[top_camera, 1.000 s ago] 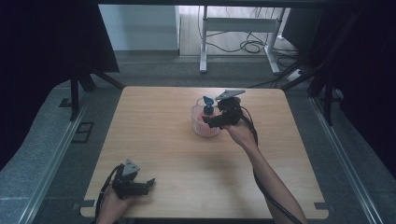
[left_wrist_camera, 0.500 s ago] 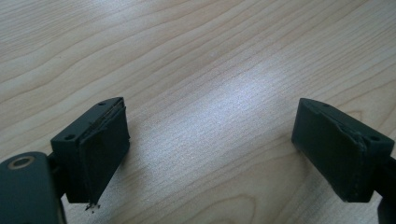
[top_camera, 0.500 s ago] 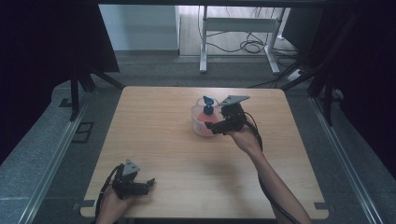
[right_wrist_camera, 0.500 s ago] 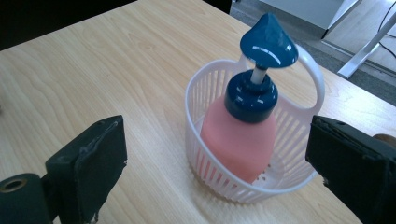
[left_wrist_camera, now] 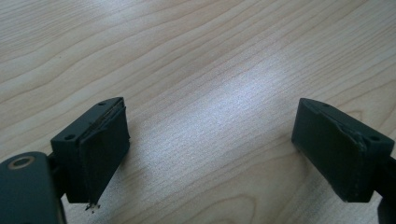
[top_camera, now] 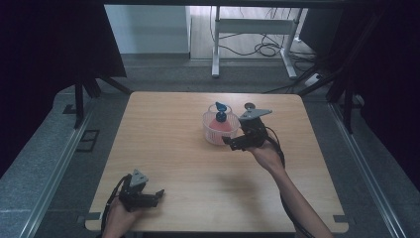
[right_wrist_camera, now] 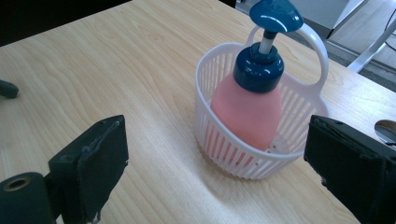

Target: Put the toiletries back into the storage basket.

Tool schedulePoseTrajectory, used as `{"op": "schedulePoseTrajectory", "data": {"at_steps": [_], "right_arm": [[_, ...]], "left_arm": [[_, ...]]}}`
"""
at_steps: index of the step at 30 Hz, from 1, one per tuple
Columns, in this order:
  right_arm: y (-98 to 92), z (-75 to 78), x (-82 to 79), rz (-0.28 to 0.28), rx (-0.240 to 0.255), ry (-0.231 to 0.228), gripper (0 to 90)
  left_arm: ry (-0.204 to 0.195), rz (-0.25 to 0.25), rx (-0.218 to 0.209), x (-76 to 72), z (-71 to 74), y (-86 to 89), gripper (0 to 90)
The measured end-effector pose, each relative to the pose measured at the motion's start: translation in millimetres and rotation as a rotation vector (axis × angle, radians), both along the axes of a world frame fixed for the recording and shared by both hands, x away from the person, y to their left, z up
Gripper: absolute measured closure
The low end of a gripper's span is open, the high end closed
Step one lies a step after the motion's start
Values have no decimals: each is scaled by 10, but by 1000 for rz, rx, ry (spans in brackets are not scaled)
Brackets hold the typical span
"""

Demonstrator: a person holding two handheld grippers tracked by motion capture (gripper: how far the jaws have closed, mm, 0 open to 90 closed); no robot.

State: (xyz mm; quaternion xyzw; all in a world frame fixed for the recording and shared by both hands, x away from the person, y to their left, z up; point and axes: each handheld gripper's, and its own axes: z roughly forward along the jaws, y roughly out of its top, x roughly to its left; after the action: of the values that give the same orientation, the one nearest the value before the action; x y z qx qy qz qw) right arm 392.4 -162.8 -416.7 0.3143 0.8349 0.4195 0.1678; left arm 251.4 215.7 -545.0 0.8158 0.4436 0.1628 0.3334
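A: Status on right gripper (top_camera: 229,144)?
B: Fingers (right_wrist_camera: 91,161) spread wide, nothing between the pads. Parked just beside the white basket (top_camera: 210,133), on its right in the high view, clear of the rim. Tilted down toward the counter (top_camera: 168,124).

A: Basket location?
B: Standing on the counter, far half, slightly right of centre. From the right gripper view: sits ahead of the fingers, between them in the picture but farther off, not inside the gap.

A: Contents?
B: One pink pump bottle (right_wrist_camera: 250,109), upright inside the basket. Dark blue collar, blue pump head (right_wrist_camera: 274,14) sticking up above the rim. White loop handle (right_wrist_camera: 317,46) rising at the basket's far side, behind the pump.

A: Left gripper (top_camera: 157,193)?
B: Near corner of the counter, left side, well apart from basket. Held low in the hand, fingers (left_wrist_camera: 100,149) released and wide, bare wood grain between them in the left gripper view. Touching nothing visible.

A: Anything else on the counter?
B: Small dark round thing (top_camera: 249,105) just past the right gripper's grey plate, near the basket. Too small to identify.

A: Cables?
B: Trailing from each gripper back along the forearms toward the near edge.
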Motion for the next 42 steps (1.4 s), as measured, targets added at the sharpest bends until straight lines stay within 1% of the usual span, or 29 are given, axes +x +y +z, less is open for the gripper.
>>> {"op": "schedulePoseTrajectory", "data": {"at_steps": [7, 19, 30, 33, 42], "right_arm": [[-76, -54, -120, 2, -2, -5, 60], [-236, -208, -318, -1, -2, 8, 60], [-361, -393, -506, -8, 1, 16, 61], [-391, -435, -549, -13, -6, 11, 62], [-466, -576, -672, -18, -13, 19, 62]], "left_arm": [[0, 1, 0, 0, 0, -1, 107], [1, 4, -2, -3, 0, -4, 107], [1, 5, -2, -3, -1, -5, 107], [1, 6, -3, -3, -1, -7, 107], [1, 7, -2, -3, -1, -8, 107]]}}
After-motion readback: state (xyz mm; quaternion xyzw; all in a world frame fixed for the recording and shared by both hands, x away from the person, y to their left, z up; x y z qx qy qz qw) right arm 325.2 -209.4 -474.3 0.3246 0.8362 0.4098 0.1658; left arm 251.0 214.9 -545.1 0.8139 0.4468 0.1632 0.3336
